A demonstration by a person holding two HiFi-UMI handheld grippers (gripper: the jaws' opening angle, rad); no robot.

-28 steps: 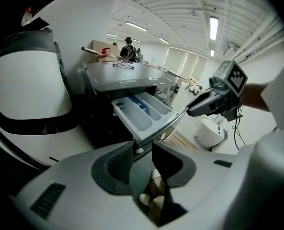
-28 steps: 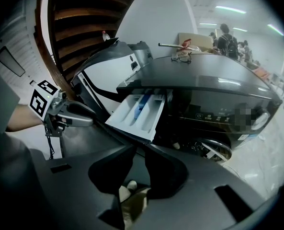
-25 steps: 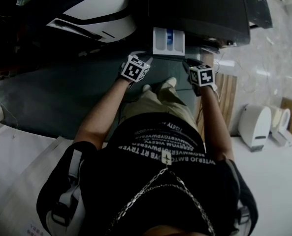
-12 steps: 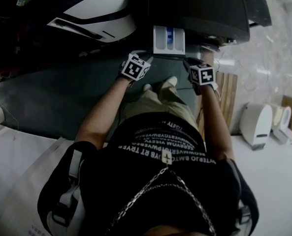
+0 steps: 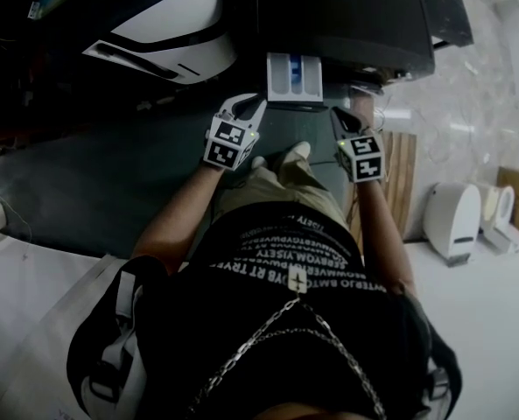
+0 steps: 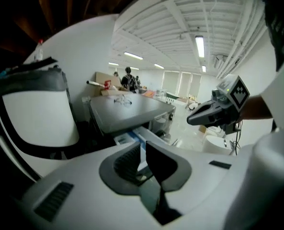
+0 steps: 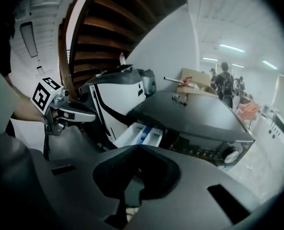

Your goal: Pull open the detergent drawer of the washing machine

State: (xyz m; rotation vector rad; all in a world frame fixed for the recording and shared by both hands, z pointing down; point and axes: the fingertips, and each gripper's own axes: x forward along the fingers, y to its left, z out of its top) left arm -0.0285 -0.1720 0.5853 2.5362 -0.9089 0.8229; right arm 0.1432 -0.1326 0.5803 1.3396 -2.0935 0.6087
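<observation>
Detergent drawer (image 5: 296, 77) stands pulled out from the washing machine (image 5: 355, 16), at the left end of its control strip. Its white and blue compartments are open to view from above, so the pull looks done or nearly so.

Left tool (image 5: 246, 105) hangs just short of the drawer front, a bit to its left, not touching. Its jaws have just been closing and now stand w/ a narrow gap, nothing between them. Right tool (image 5: 342, 118) sits off to the drawer's right, also apart from it. Its jaws are dark in its own view but show a slim gap, and it's empty too.

Risks, as I judge them:
- Drawer juts into the space between both tools, so a careless swing could knock it askew or shove it back in.
- If more pull is wanted, narrow jaws may slip off the front lip.
- Too hard a tug could take it off its runners.

Round about: white rounded machine w/ a black band (image 5: 171, 16) is close on the left, leaving the left tool little elbow room. The person's shoes (image 5: 281, 154) are right below the drawer on the dark floor mat (image 5: 93, 173). Wooden slats (image 5: 403, 169) and a white bin (image 5: 452, 221) are off to the right, clear of the work. Specs (image 6: 122, 99) lie on the machine's top, and people (image 6: 129, 78) stand far back.
</observation>
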